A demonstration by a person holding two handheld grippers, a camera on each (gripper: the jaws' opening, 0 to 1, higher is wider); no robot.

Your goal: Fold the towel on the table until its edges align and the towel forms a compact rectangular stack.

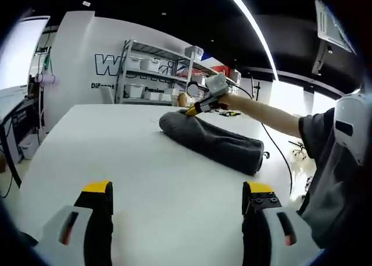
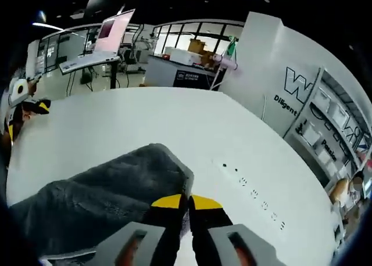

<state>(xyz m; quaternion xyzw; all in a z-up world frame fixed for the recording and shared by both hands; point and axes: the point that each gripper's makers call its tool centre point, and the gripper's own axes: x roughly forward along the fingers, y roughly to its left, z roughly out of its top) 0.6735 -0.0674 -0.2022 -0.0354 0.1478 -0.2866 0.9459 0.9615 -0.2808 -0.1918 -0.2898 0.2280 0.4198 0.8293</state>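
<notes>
Towel: my grey towel lies bunched in a long roll on the far half of the white table, running from the far middle towards the near right.
Left gripper: my left gripper hangs low over the near part of the table with its two yellow-tipped jaws set wide apart and bare tabletop between them; the towel sits well beyond it, farther out and a little to the right.
Right gripper: in the left gripper view my right gripper is at the far end of the towel, down on the cloth, with my forearm stretched out to it from the right.
Right gripper view: here the right gripper has its yellow tips drawn nearly together, pinching the thick edge of the towel; the cloth piles up to the left of the jaws.
What this view adds: the left gripper shows small at the far left edge, well apart from the towel, and a row of small dark marks runs along the table to the right.
What the left gripper view adds: the whole length of the towel, and storage shelves with bins against the far wall.
</notes>
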